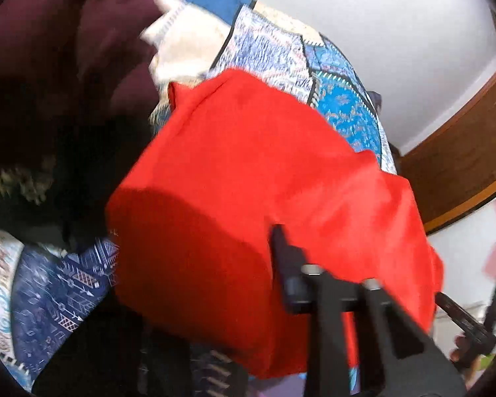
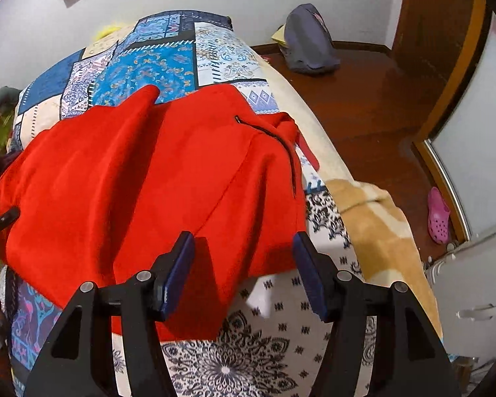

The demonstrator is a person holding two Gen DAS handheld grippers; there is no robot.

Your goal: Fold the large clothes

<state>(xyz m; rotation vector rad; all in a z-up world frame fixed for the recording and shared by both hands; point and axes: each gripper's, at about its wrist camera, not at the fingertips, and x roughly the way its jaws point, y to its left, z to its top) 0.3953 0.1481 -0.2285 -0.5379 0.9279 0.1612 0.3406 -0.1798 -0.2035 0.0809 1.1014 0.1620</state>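
One red garment (image 2: 142, 178) lies spread on the patchwork bedspread (image 2: 155, 66). The left gripper (image 1: 314, 264) is pinched on its edge. The right gripper (image 2: 244, 264) hangs over its hem, jaws apart. One pink shoe (image 2: 439, 215) on the floor. No words to read

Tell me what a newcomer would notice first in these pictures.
The bright red garment spread over the patterned patchwork bedspread dominates both views. A dark maroon cloth bulks at its left side in the left view. On the brown floor right of the bed lies a pink clog.
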